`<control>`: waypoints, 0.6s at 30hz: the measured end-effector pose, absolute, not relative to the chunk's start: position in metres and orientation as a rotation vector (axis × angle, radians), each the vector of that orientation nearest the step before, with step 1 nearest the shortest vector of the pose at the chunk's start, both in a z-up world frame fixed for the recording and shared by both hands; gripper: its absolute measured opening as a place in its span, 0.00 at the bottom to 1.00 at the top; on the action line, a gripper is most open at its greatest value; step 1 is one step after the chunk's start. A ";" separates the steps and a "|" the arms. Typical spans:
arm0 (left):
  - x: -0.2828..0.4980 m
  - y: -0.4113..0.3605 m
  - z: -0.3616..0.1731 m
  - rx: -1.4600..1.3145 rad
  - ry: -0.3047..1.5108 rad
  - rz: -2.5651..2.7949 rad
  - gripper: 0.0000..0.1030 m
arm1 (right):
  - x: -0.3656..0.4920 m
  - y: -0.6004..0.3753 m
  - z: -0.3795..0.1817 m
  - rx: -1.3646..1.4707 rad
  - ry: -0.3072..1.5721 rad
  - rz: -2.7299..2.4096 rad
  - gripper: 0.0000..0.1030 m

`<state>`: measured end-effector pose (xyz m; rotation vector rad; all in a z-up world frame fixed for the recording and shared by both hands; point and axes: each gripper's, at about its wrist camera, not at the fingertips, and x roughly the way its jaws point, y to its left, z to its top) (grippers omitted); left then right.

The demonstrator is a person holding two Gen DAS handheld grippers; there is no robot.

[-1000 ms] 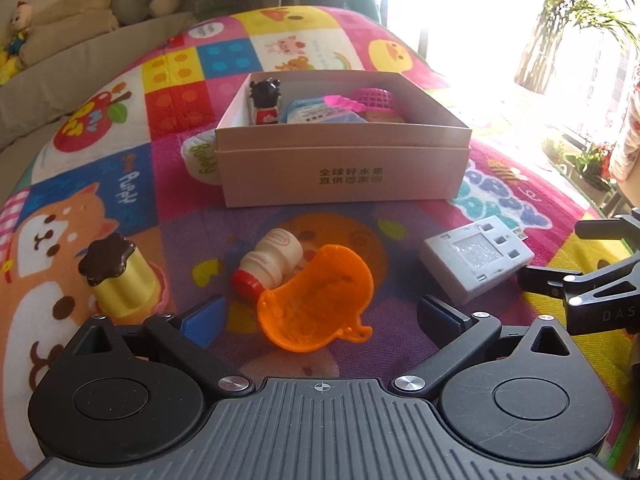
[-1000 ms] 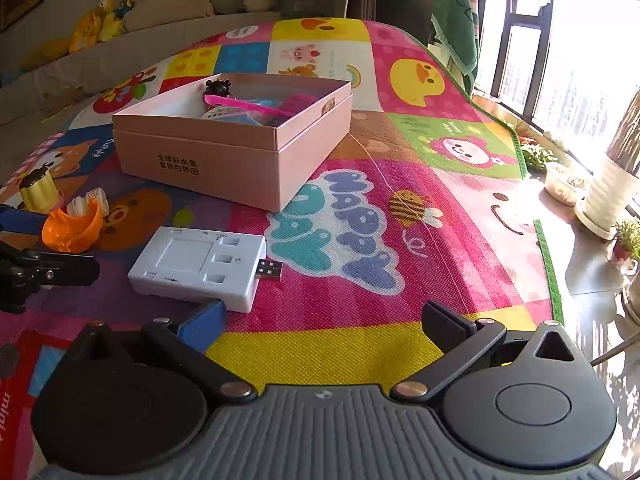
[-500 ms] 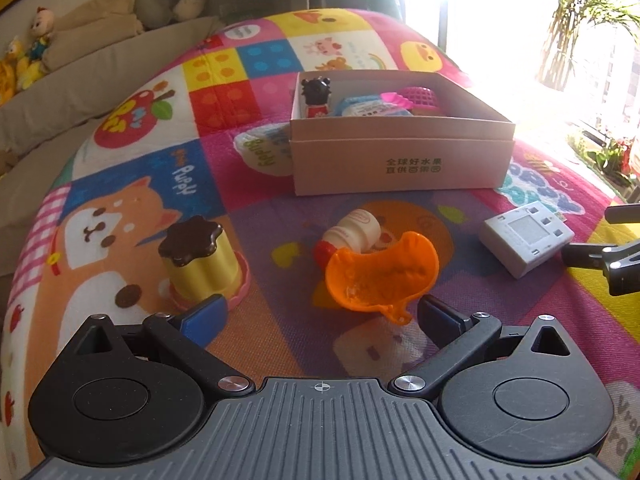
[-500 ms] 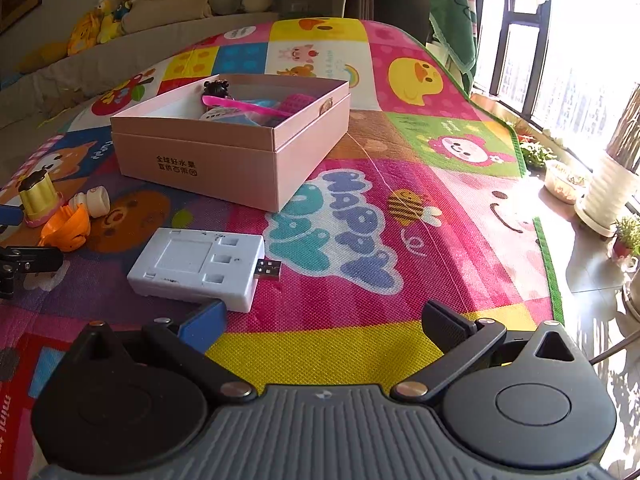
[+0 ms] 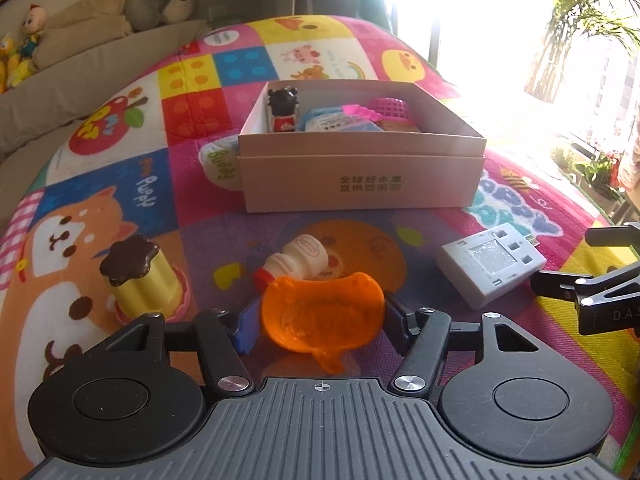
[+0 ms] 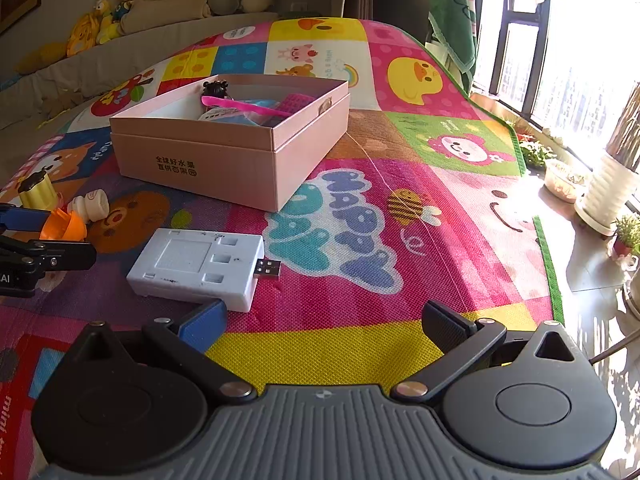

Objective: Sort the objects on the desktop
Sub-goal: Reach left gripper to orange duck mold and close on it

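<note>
Sunlit window glare; left tool [image 5: 316, 320] closing, hides orange scoop [image 5: 320, 316] sides.

A home living room: a bright cartoon play mat [image 6: 400, 240] spreads ahead of the gripper, a sofa [image 6: 120, 52] with plush toys [image 6: 100, 24] beyond it, potted plants [image 6: 608, 192] by sunny windows at right.

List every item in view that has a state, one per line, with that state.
Pink box: open, toys inside.
Orange cup: tipped on its side, between the closing jaws of the left hand-held gripper.
Small white bottle: lying on its side behind the cup.
Yellow pudding toy: upright on the mat.
White adapter: lying flat, plug pointing right.
Right hand-held gripper: open, empty.
</note>
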<state>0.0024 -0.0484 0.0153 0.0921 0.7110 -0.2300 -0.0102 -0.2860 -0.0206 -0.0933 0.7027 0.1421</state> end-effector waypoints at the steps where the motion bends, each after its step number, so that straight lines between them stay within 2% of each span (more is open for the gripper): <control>1: 0.002 -0.046 0.016 0.086 0.709 -0.227 0.65 | -0.010 -0.286 -0.021 -0.094 0.701 0.143 1.00; 6: -0.008 -0.035 0.020 0.082 0.685 -0.231 0.65 | -0.022 -0.281 -0.013 -0.065 0.649 0.149 1.00; 18: -0.026 0.008 0.015 0.011 0.684 -0.195 0.65 | 0.002 -0.217 -0.016 -0.044 0.760 0.200 0.99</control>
